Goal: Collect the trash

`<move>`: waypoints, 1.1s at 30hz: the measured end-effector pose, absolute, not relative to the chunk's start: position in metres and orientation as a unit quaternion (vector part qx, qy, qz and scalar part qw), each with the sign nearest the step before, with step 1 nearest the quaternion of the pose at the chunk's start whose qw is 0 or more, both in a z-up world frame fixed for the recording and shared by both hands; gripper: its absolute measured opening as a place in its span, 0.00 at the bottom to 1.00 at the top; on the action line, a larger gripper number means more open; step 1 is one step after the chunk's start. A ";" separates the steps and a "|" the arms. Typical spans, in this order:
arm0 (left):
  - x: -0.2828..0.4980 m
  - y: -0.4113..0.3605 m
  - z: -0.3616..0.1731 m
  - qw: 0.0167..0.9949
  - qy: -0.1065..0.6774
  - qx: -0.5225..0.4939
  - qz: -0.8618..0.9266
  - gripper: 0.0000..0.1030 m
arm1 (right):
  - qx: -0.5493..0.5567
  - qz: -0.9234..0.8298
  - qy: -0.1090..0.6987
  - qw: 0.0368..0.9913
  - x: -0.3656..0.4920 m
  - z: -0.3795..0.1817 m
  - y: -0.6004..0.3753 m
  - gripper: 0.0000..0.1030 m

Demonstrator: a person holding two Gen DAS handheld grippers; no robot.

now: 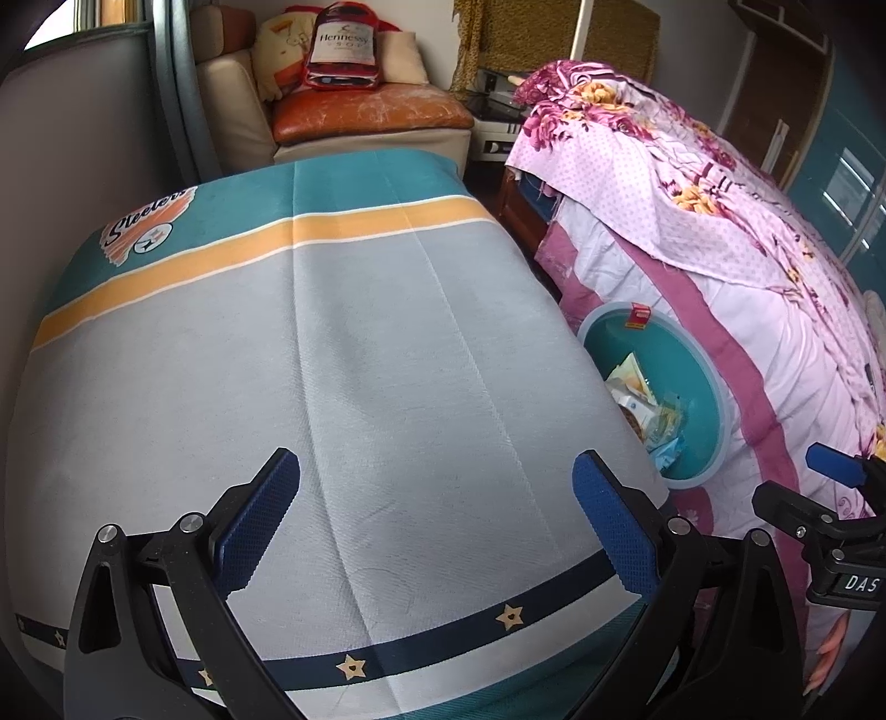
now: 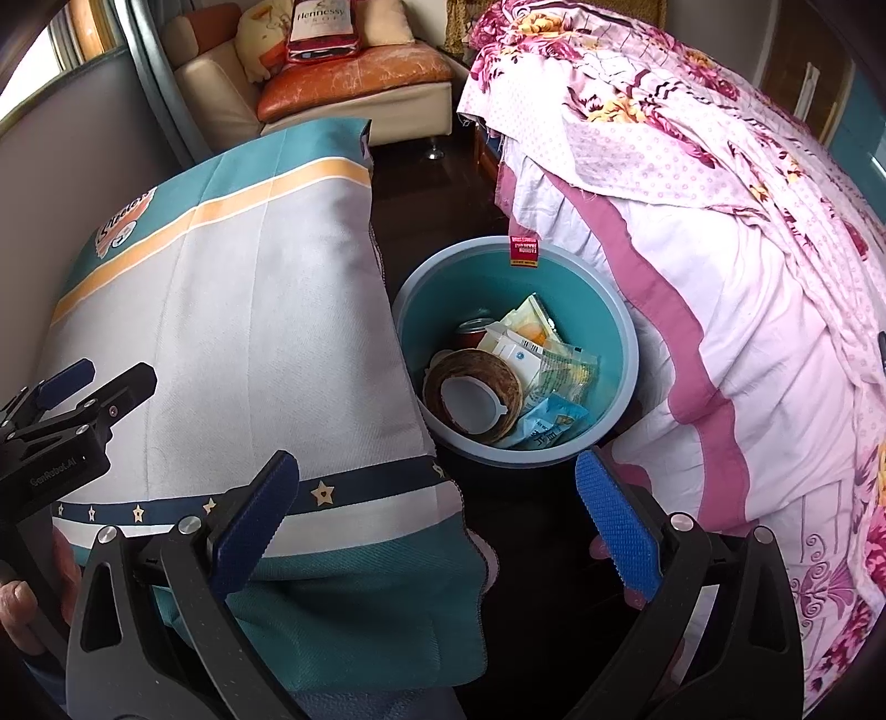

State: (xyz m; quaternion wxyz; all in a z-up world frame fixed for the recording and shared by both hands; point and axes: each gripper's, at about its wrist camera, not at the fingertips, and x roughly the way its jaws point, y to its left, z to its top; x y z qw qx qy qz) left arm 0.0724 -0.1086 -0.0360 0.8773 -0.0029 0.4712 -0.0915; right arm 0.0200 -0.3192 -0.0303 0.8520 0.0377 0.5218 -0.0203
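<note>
Right wrist: right gripper (image 2: 437, 498) agape above bin (image 2: 620, 310).

Both grippers (image 1: 436, 518) (image 2: 437, 518): black frames, blue textured pads, silver screws, white lettering.

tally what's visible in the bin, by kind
Tape roll: 1
Can: 1
Carton: 1
Wrappers, yellow, clear, blue: 3
Total: 6 visible in the bin; more may be buried.

"Hennessy" cushion (image 1: 339, 47), "Steelers" cloth (image 1: 145, 228)
</note>
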 end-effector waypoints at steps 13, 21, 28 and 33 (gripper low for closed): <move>0.072 -0.108 -0.037 0.877 0.472 -0.003 -0.089 0.96 | 0.034 -0.020 0.527 0.849 0.022 -0.034 -0.318 0.93; 0.073 -0.107 -0.038 0.877 0.473 -0.003 -0.090 0.96 | 0.034 -0.019 0.528 0.848 0.023 -0.035 -0.317 0.93; 0.075 -0.103 -0.041 0.876 0.474 -0.002 -0.088 0.96 | 0.033 -0.017 0.529 0.848 0.024 -0.036 -0.316 0.93; 0.075 -0.102 -0.041 0.876 0.474 -0.002 -0.089 0.96 | 0.032 -0.017 0.529 0.848 0.024 -0.035 -0.316 0.93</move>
